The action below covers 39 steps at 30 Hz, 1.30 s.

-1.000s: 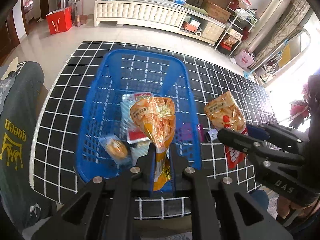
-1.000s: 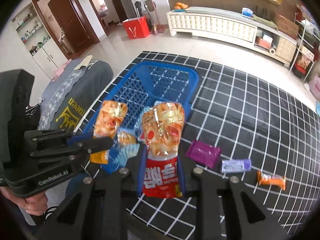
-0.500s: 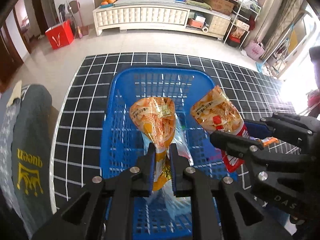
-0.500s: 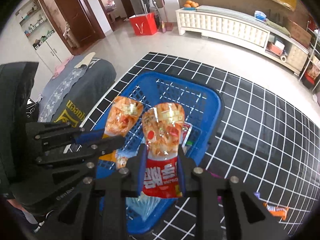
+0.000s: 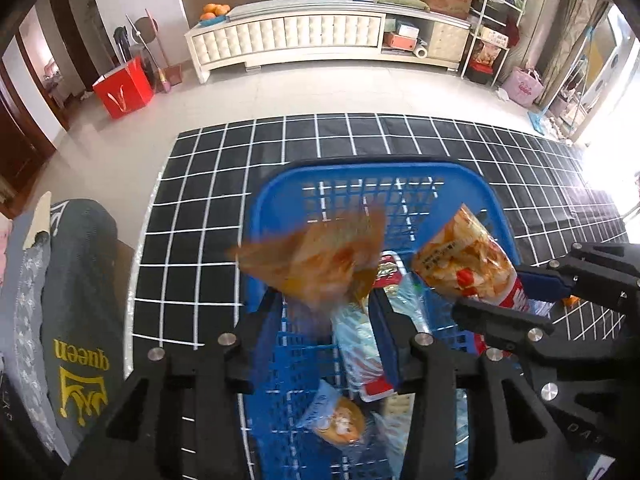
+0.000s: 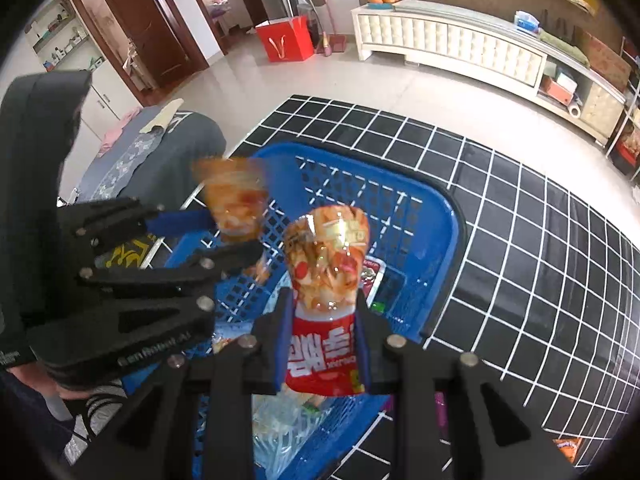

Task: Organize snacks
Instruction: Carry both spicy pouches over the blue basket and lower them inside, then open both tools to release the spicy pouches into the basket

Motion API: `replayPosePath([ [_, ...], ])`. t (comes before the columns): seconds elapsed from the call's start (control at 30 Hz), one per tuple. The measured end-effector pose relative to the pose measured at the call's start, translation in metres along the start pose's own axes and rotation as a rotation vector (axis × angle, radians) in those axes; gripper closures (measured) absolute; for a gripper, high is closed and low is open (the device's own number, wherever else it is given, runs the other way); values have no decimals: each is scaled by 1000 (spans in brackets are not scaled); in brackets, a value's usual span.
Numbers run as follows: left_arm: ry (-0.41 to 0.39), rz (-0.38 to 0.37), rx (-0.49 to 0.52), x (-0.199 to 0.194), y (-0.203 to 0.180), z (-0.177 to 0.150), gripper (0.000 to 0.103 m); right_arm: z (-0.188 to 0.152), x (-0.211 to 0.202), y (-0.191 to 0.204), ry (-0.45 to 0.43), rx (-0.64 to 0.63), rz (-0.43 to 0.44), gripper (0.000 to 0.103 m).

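I hold both grippers over the blue basket (image 5: 280, 200), which sits on a black grid-patterned surface (image 5: 208, 184). My left gripper (image 5: 324, 304) has its fingers apart, and the orange snack bag (image 5: 316, 256) between them is blurred and tipped sideways, apparently dropping free toward the basket floor. My right gripper (image 6: 322, 320) has its fingers clamped on the lower, red end of a red-and-orange snack bag (image 6: 326, 276), which stands upright above the basket's near half.

The upright grip seems chosen so the bag's bulk clears the rim and can fall straight in once let go. Inside the basket lie several packets already: a small bun packet (image 5: 340, 424), a clear-wrapped packet (image 5: 360, 344) and a red-labelled one (image 5: 386, 272), crowding the near end; the far end shows bare mesh, so there is room for the held bag there.

The 2 grippers hang close together, the left one just beside the right bag, so a sideways move risks a knock. Outside the basket's right wall, an orange packet (image 6: 566, 446) and a purple one (image 6: 440, 412) lie on the surface, not yet gathered. The surface beyond the basket is open to its far edge.
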<state>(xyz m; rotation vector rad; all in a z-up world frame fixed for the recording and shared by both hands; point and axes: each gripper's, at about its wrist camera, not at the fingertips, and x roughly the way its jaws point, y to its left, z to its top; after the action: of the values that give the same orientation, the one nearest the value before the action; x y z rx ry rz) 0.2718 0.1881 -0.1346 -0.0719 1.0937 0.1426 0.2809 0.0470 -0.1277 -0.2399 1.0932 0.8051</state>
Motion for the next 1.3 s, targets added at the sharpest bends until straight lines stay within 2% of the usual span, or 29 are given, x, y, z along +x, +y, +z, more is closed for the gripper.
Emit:
replayPosePath([
  [0.07, -3, -11, -4, -3, 4, -3, 59, -1, 1, 1, 3, 2, -1, 71],
  [0.13, -1, -36, -4, -8, 8, -6, 48, 0, 0, 2, 6, 6, -3, 71],
  [0.17, -5, -26, 1, -10, 9, -7, 45, 1, 0, 3, 6, 9, -2, 71],
  [0.23, -21, -7, 9, -18, 12, -11, 45, 2, -3, 6, 3, 10, -1, 71],
  [0.43, -58, -48, -35, -47, 29, -23, 45, 9, -12, 24, -6, -12, -24, 71],
  [0.7, -109, -56, -68, -76, 63, -41, 45, 18, -6, 53, 8, -82, -66, 71],
  [0.83, -101, -63, -96, -71, 78, -50, 45, 26, 12, 65, 40, -122, -97, 71],
  [0.97, -83, -79, -130, -59, 92, -55, 45, 32, 33, 66, 59, -181, -168, 71],
  [1.23, -65, -131, -146, -37, 94, -52, 45, 44, 71, 51, 100, -183, -186, 71],
  [1.3, -61, -127, -139, -33, 91, -51, 45, 44, 75, 50, 99, -188, -187, 63],
])
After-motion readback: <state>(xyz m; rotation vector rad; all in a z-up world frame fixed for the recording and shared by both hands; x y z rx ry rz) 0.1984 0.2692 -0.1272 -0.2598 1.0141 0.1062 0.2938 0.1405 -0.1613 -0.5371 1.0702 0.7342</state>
